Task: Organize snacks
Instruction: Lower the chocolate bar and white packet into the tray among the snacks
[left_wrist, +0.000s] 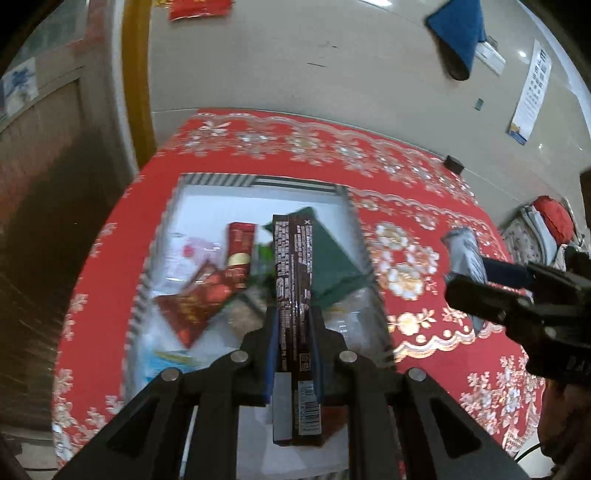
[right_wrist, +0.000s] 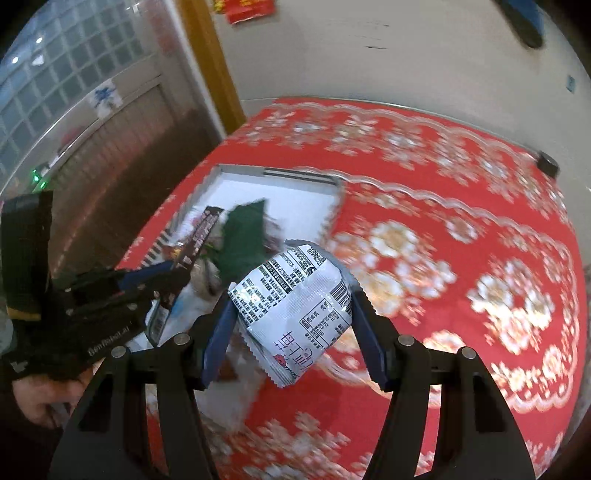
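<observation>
The left gripper (left_wrist: 293, 354) clamped a brown chocolate bar (left_wrist: 293, 295), the right gripper (right_wrist: 291, 332) a silver packet (right_wrist: 295, 306); each needed releasing low inside the white tray (left_wrist: 258, 184).

Two tongs (left_wrist: 294, 332) (right_wrist: 291, 328); one tray (left_wrist: 225, 181); two red packets (left_wrist: 240, 254) (left_wrist: 192, 306); one green packet (left_wrist: 332, 258).

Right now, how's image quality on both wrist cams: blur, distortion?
Left wrist: heavy fisheye bending; the brown snack box in the left gripper is sharp, tray contents smeared. Right wrist: tablecloth pattern motion-blurred; the silver packet in the right gripper stays readable.
</observation>
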